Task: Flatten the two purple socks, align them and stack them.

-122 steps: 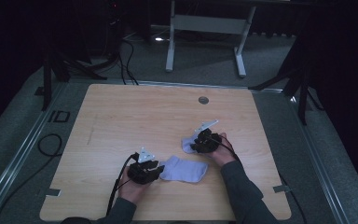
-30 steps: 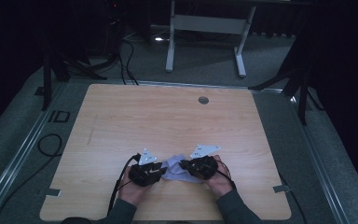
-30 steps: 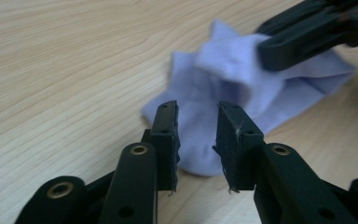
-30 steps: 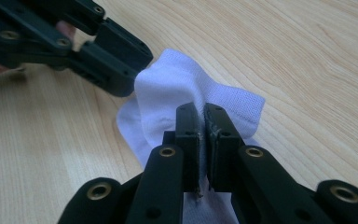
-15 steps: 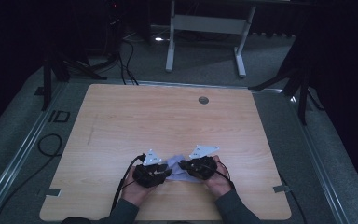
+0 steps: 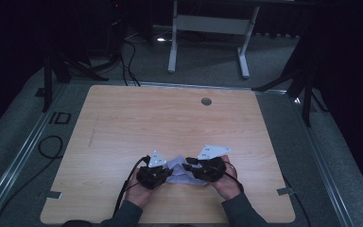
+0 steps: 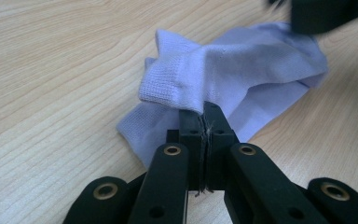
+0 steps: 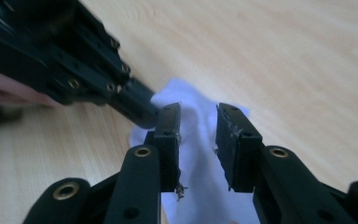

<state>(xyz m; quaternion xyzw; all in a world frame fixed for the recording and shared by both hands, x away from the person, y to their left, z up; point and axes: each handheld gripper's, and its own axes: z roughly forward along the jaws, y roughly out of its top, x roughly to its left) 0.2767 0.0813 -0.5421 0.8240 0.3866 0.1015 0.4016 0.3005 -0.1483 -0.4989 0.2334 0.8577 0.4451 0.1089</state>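
Two tools meet over a pale lilac sock point(image 7: 242, 74) near the table's point(image 6: 170, 123) front edge: the left tool point(image 7: 204, 116) pinches its folded cuff, the right tool point(image 8: 196, 135) hovers parted above it.

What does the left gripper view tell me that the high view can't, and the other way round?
Left gripper view alone: the left gripper has its jaws pressed together on the ribbed cuff of the lilac sock, with that edge lifted off the wood. High view alone: the whole table with its round grommet hole, both hands, and the right gripper across from the left. Both share: the sock lying crumpled between the two grippers near the table's near edge.
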